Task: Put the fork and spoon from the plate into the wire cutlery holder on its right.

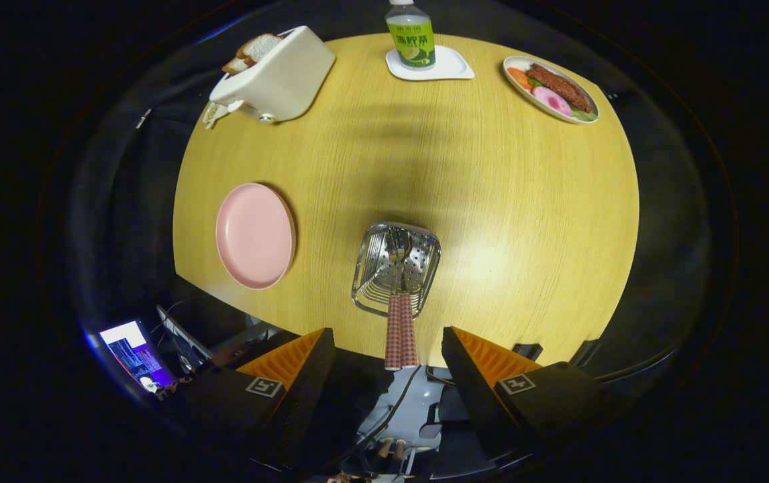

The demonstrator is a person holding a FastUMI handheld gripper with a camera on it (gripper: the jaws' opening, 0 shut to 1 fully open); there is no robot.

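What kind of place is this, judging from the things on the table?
Probably a staged dining or breakfast table. A toaster holds bread, a plate of food sits across from it, and a wire cutlery holder stands just beyond the open gripper, right of an empty pink plate.

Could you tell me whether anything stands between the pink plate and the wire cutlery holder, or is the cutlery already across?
Nothing visible stands between them: bare table separates the pink plate from the wire cutlery holder. Both checked handles already stand in the holder, and the plate is bare. The gripper is open, with the handles between its fingers.
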